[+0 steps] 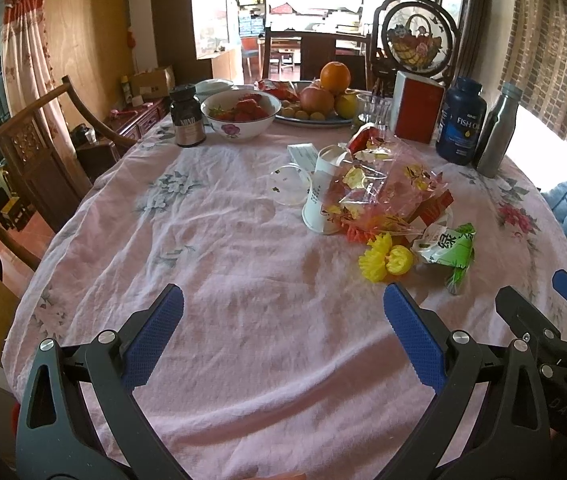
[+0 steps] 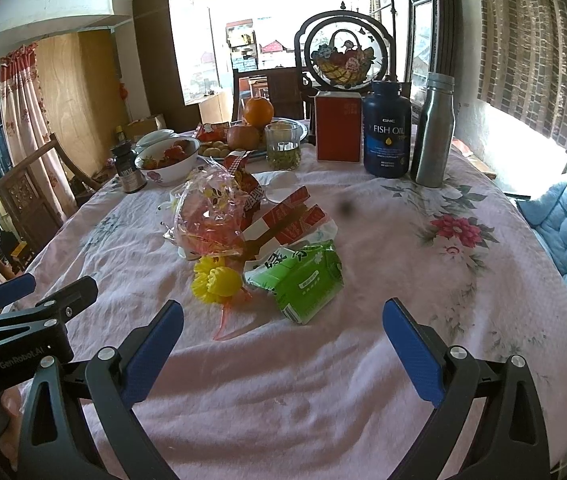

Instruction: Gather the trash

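A pile of trash lies mid-table: a tipped white paper cup, a clear plastic lid, crinkled clear-and-red cellophane, red-and-white cartons, a yellow plastic flower and a green wrapper. My left gripper is open and empty above the cloth, short of the pile. My right gripper is open and empty, just short of the green wrapper. Each gripper shows at the edge of the other's view.
Behind the pile stand a bowl of strawberries, a fruit plate, a dark jar, a glass, a red box, a fish oil bottle and a steel bottle. A wooden chair is left, a blue cushion right.
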Action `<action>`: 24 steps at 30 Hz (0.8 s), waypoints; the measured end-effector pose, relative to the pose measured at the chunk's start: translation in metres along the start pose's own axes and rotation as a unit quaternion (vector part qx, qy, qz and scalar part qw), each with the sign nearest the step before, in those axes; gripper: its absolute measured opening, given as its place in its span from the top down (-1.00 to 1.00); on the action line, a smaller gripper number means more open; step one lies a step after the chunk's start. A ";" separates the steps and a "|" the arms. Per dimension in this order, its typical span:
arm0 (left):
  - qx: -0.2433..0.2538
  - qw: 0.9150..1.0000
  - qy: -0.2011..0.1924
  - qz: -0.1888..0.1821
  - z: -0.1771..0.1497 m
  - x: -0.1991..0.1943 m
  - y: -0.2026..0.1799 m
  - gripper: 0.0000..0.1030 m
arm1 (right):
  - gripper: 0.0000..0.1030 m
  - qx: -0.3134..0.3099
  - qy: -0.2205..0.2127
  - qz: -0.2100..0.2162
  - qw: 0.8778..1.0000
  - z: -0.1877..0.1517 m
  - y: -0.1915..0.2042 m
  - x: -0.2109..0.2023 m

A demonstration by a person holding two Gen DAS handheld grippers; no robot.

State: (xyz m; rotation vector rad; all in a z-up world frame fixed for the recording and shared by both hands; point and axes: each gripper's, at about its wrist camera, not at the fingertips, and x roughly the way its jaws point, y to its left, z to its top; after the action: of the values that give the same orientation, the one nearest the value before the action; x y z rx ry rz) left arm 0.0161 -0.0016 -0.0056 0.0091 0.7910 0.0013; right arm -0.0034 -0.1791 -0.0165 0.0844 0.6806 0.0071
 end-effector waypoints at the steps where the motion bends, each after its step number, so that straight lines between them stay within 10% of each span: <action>1: 0.000 1.000 0.001 -0.001 0.000 0.000 0.000 -0.87 | -0.90 0.000 0.000 0.000 1.000 0.000 0.000 -0.001; 24: 0.002 1.000 -0.004 0.001 0.000 -0.004 0.000 -0.87 | -0.90 -0.008 -0.002 -0.004 1.000 0.001 -0.001 -0.006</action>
State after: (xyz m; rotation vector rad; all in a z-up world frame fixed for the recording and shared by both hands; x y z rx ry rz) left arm 0.0131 -0.0018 -0.0030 0.0127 0.7827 0.0012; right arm -0.0070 -0.1804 -0.0121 0.0664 0.6774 0.0047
